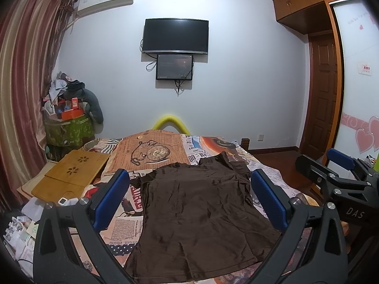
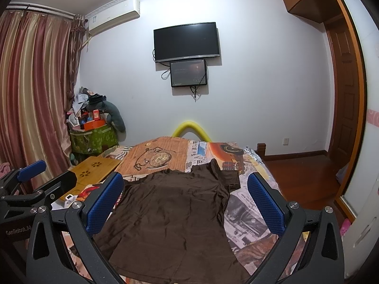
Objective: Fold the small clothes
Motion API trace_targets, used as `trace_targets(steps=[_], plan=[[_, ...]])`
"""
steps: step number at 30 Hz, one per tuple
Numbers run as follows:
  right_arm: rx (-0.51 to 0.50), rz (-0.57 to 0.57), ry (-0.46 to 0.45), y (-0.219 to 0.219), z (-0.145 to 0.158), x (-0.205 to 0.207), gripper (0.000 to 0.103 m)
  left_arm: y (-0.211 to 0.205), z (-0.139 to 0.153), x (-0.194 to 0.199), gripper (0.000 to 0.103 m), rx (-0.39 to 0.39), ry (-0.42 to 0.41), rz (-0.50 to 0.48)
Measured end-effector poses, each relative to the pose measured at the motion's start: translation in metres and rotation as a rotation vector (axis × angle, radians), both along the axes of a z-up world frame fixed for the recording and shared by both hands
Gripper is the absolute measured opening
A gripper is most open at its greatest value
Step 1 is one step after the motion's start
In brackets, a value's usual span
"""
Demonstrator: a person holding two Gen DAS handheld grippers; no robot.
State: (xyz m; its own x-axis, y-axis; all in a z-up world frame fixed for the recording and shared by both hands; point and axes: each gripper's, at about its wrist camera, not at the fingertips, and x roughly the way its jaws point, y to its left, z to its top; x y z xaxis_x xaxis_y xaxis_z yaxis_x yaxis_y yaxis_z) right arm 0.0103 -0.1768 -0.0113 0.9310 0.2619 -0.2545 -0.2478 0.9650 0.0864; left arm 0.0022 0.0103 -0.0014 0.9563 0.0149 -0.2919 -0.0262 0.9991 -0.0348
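- Left wrist view: sits low above the near end of the bed, looking along its length toward the far wall with the television. Its own left gripper frames the bottom edge; the brown shirt lies close beneath.
- Right gripper shows at this view's right edge.
- Right wrist view: same low height and same heading, set just to the right. Right gripper frames the shirt; left gripper shows at the left edge.
- Shared: bed, shirt, television, curtain, wooden tray.
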Motion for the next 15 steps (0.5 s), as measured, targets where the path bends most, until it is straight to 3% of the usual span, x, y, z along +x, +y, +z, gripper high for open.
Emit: trace_targets(steps=[15], plan=[[-0.002, 0.000, 0.000, 0.0001, -0.0003, -0.0004, 0.103, 0.0013, -0.0004, 0.0002, 0.103, -0.004, 0.001, 0.001]])
